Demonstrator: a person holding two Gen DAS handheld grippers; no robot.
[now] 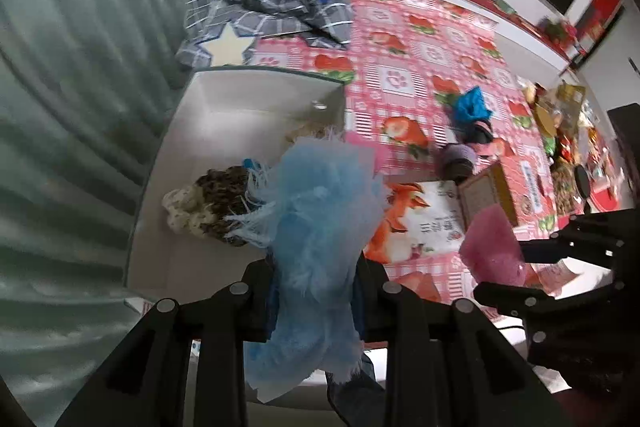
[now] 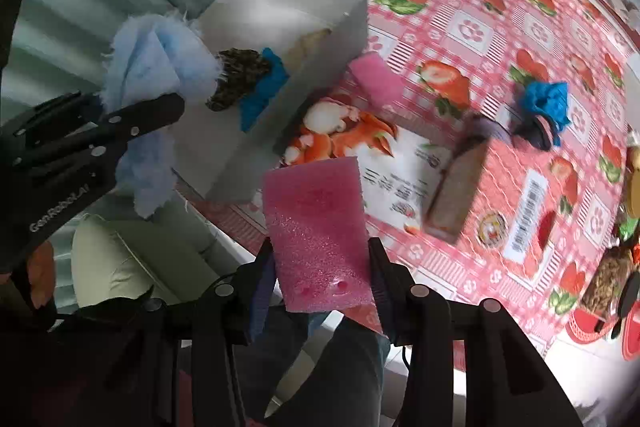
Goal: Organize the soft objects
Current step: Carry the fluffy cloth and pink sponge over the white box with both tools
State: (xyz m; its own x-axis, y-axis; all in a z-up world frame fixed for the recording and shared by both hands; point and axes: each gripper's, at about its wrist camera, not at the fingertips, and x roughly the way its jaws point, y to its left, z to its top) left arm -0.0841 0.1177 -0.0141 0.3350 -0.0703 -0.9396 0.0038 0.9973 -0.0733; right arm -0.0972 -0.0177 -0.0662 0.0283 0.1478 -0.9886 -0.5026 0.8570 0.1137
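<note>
My left gripper [image 1: 316,291] is shut on a fluffy light-blue cloth [image 1: 320,211] and holds it above the near edge of a white box [image 1: 224,95]. In the box lie a brown-and-cream knitted piece [image 1: 208,207] and a bright blue item [image 2: 264,87]. My right gripper [image 2: 320,279] is shut on a pink foam sponge [image 2: 320,227], held above the table's near edge. The left gripper [image 2: 132,123] with its blue cloth [image 2: 156,63] shows in the right wrist view; the pink sponge [image 1: 494,247] shows in the left wrist view.
The table has a red strawberry-check cloth [image 1: 400,79]. On it lie a fox-print carton [image 1: 416,219], a second pink sponge [image 2: 374,77], a blue scrunchie [image 1: 472,105], dark round items [image 1: 460,159], and grey checked bedding [image 1: 272,7] with a star at the back. Clutter stands at the right edge.
</note>
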